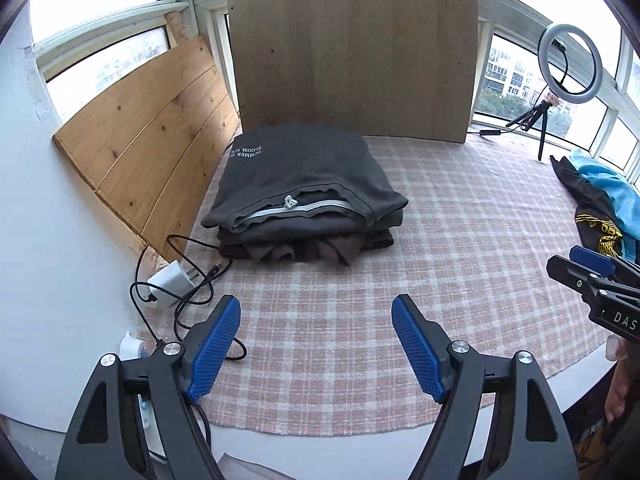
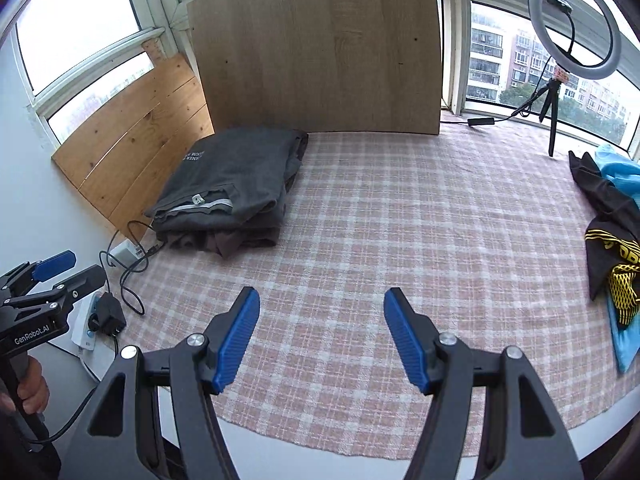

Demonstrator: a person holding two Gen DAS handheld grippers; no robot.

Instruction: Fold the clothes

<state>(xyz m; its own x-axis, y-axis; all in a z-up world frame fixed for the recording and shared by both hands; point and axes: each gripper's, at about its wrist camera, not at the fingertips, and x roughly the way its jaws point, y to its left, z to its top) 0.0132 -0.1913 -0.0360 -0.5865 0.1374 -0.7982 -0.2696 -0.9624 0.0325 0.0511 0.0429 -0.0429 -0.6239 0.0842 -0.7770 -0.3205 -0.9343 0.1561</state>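
A folded grey stack (image 1: pixel 304 196) sits at the desk's (image 1: pixel 460 240) far left; a black and blue heap (image 2: pixel 612 248) lies crumpled at the right edge, seemingly left to fold. Left claw (image 1: pixel 316 344) and right claw (image 2: pixel 322 336) hover spread, holding nothing.

Readable markings:
- Folded dark grey garment (image 1: pixel 304 176): white print, seen upside down, "SUMMER D…" above "BLOOM ICE"; partly cut off.
- Left claw (image 2: pixel 54 266) body, left of the garment: "GenRobot.AI".
- Right claw (image 1: pixel 592 262) body: "DAS", remainder out of frame.
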